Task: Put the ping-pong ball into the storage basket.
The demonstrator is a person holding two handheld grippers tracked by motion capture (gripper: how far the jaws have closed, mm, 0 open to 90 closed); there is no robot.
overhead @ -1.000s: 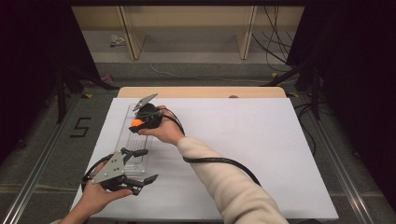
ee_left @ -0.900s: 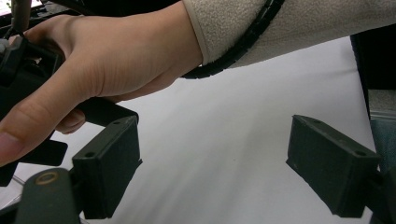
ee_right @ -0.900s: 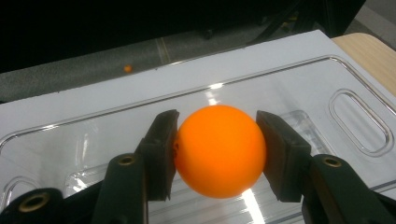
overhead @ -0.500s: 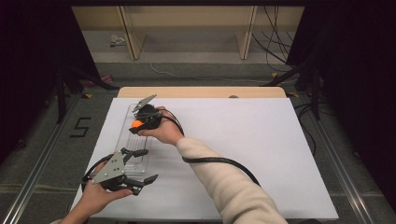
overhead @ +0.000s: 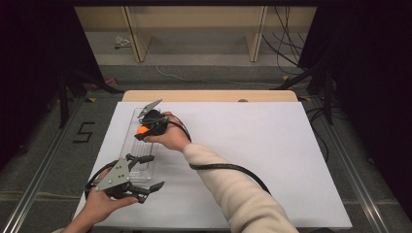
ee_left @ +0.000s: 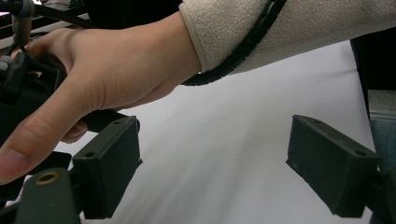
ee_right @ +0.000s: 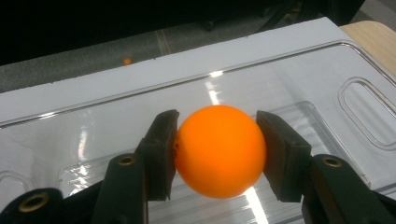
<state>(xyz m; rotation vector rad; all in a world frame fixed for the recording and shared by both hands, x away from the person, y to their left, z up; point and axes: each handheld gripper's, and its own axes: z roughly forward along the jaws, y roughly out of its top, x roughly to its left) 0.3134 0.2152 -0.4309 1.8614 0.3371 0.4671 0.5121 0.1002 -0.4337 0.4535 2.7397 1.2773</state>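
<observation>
An orange ball [ee_right: 219, 149] is pinched between the two black pads of my right gripper [ee_right: 218, 151], which is shut on it. In the high view that gripper [overhead: 141, 132] holds the ball [overhead: 142, 130] over the far half of a clear plastic tray [overhead: 132, 145] at the table's left side. The right gripper view has the tray [ee_right: 327, 84] just beneath the ball; whether they touch I cannot tell. My left gripper [overhead: 154, 171] rests at the tray's near end, jaws wide apart. Its pads [ee_left: 109, 163] have nothing between them, with white table behind.
The white table top [overhead: 272, 155] spreads out to the right of the tray. A person's right forearm in a cream sleeve [overhead: 233, 194] crosses from the bottom toward the tray, with a black cable [overhead: 228, 167] looping beside it. Dark floor surrounds the table.
</observation>
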